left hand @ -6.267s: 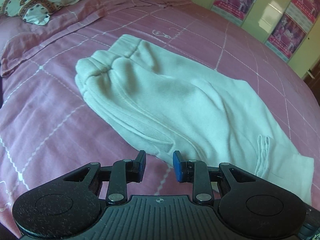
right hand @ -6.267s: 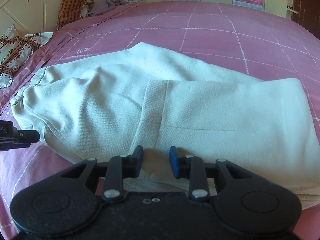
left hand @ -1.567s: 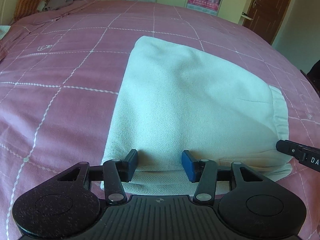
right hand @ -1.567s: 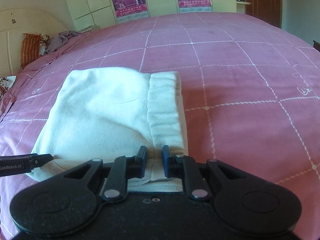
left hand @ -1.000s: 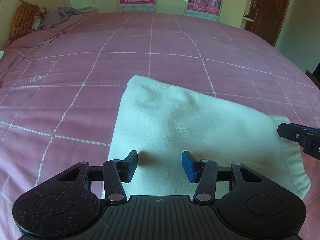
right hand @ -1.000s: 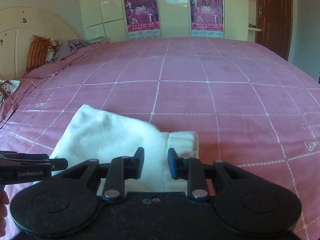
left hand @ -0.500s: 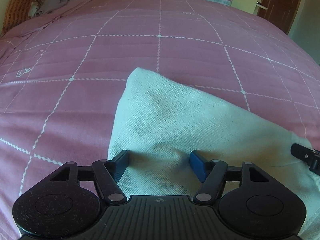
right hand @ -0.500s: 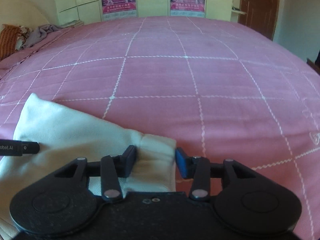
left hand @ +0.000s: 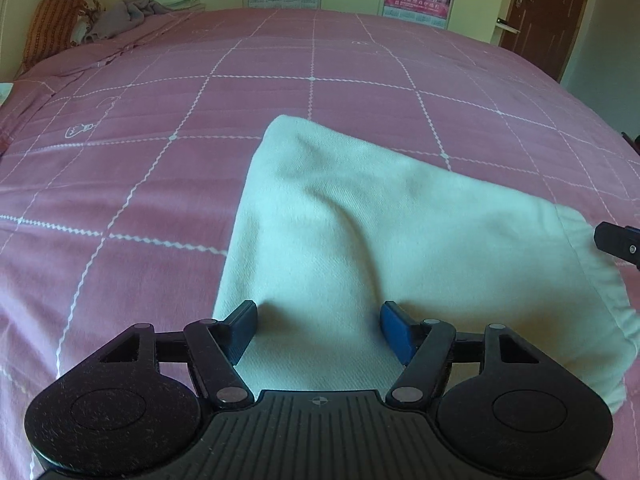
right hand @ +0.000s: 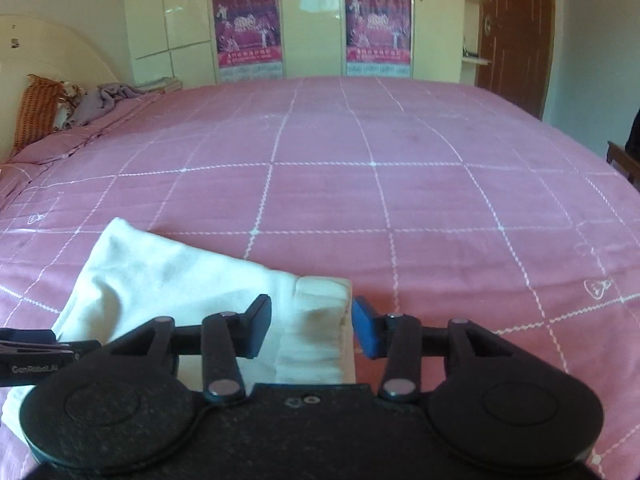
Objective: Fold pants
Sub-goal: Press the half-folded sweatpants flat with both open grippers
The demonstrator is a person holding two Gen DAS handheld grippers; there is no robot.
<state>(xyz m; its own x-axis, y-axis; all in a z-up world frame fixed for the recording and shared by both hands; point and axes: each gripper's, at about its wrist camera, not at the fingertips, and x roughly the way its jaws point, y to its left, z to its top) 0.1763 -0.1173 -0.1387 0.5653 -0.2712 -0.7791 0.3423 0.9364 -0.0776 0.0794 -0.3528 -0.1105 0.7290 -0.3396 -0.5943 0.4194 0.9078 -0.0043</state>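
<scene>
Pants (left hand: 360, 240) lie in a compact folded bundle on the pink bed (left hand: 160, 140), toward its near edge, so the folding looks all but finished and the step in hand is letting go. The left tool (left hand: 318, 326) stands apart over the cloth, gripping nothing; the right tool (right hand: 312, 326) brackets the waistband end, its jaws closing slightly, pads not pressing. Next would be lifting both clear without dragging cloth; the bundle's near edge hides behind the tool bodies.

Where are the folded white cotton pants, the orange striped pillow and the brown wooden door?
folded white cotton pants (left hand: 360, 232), left wrist view, middle of top layer
orange striped pillow (right hand: 38, 116), right wrist view, its front face
brown wooden door (right hand: 516, 28), right wrist view, centre panel
</scene>
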